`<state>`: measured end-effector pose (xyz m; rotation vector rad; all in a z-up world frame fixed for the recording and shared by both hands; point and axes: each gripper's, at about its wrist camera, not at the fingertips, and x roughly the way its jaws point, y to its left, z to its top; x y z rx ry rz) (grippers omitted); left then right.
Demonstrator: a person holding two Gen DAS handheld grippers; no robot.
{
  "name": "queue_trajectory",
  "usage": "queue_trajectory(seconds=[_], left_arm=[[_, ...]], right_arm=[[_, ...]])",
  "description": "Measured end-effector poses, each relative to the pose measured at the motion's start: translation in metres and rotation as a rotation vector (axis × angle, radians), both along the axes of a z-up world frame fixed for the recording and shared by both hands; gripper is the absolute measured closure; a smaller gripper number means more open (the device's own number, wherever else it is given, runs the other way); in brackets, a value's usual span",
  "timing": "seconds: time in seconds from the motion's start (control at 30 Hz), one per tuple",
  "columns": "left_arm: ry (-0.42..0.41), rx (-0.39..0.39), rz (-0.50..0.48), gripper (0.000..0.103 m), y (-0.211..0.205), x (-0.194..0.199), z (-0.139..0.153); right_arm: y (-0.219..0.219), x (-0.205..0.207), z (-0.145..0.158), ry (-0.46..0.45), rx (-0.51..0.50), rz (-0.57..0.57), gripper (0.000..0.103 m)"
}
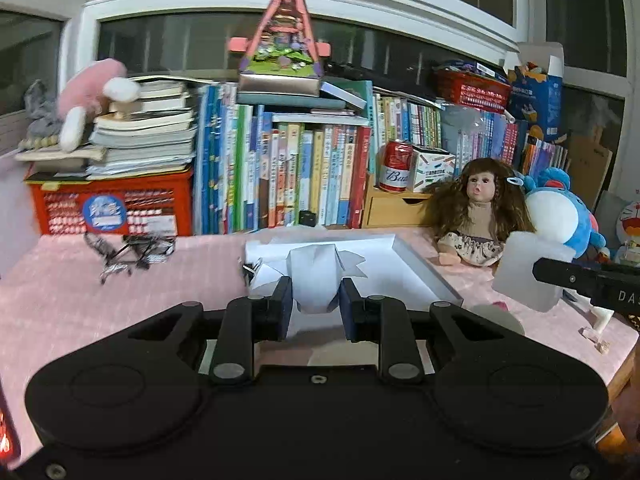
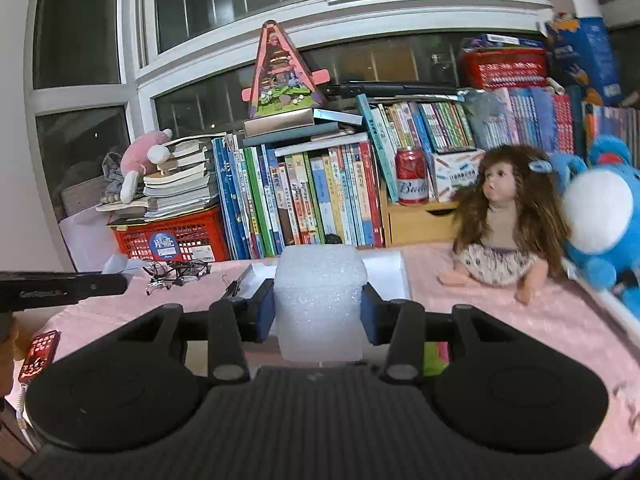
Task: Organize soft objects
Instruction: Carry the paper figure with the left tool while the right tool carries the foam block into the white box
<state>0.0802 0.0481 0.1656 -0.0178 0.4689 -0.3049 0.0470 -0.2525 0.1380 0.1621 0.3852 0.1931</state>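
Observation:
In the left wrist view my left gripper (image 1: 316, 302) is shut on a white crumpled bundle (image 1: 314, 276), paper or cloth, held above a shallow white box (image 1: 404, 266) on the pink tablecloth. In the right wrist view my right gripper (image 2: 319, 308) is shut on a white foam block (image 2: 320, 292), above that same box (image 2: 400, 276). The foam block (image 1: 528, 272) also appears at the right of the left wrist view, on a black finger (image 1: 568, 276). A long-haired doll (image 1: 480, 212) (image 2: 504, 232) and a blue plush (image 1: 560, 208) (image 2: 600, 232) sit to the right of the box.
Books (image 1: 304, 176) line the back, with a red crate (image 1: 112, 208) and a pink plush (image 1: 92, 96) on stacked books at left. Eyeglasses (image 1: 132, 252) lie left of the box. A red can (image 1: 396, 166) stands on a wooden drawer unit. A red device (image 2: 38, 354) lies at the near left.

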Motion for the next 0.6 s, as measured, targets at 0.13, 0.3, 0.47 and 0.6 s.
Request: queue_trajectory(seconds=[0.13,0.3,0.47,0.6], left_arm=[[0.074,-0.007,-0.041,0.08,-0.015,0.045,0.005],[0.21,-0.019,-0.039,0.08,-0.03,0.107,-0.004],[0.371,0.002,-0.037,0.08,-0.046,0.163,-0.033],[0.492,0.008,-0.015,0.08,-0.056,0.2,-0.059]], right_arm=[[-0.001,0.032,0.009,0.031,-0.021,0.017,0.055],[0.001,0.08,0.009,0.111,-0.048,0.043,0.055],[0.011,0.133,-0.008,0.264,-0.068,0.078,0.055],[0.021,0.165,-0.026,0.355,-0.121,0.065,0.055]])
